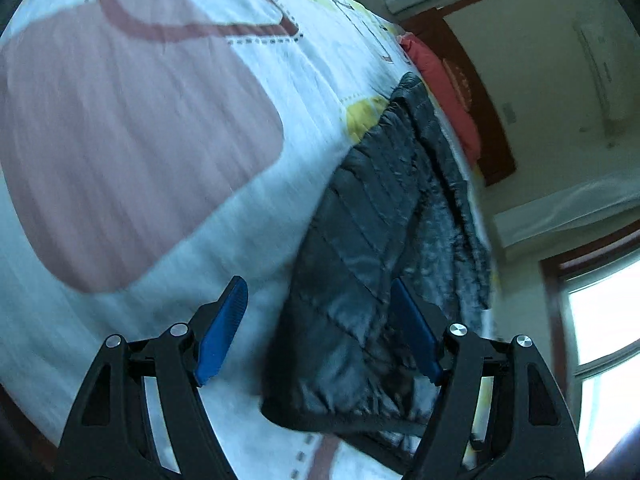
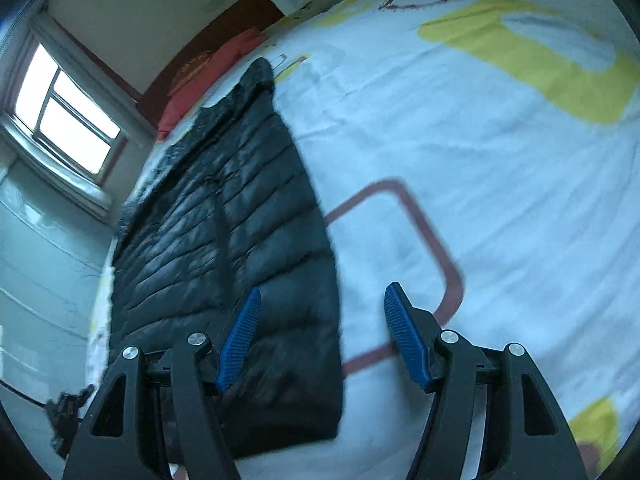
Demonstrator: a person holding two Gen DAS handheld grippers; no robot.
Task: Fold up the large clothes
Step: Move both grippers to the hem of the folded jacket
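A black quilted puffer jacket [image 1: 372, 240] lies in a long strip on a bed with a white patterned sheet [image 1: 120, 220]. In the right wrist view the jacket [image 2: 224, 232] lies along the bed's left edge. My left gripper [image 1: 320, 324] is open and empty, above the jacket's near end, its right finger over the fabric. My right gripper [image 2: 322, 332] is open and empty, straddling the jacket's right edge near its lower end, its left finger over the jacket and its right finger over the sheet [image 2: 480, 200].
A red pillow [image 1: 444, 92] lies at the head of the bed against a dark wooden headboard [image 1: 480, 92]. A bright window [image 2: 64, 116] is beside the bed. The floor [image 2: 36, 280] lies past the bed's left edge.
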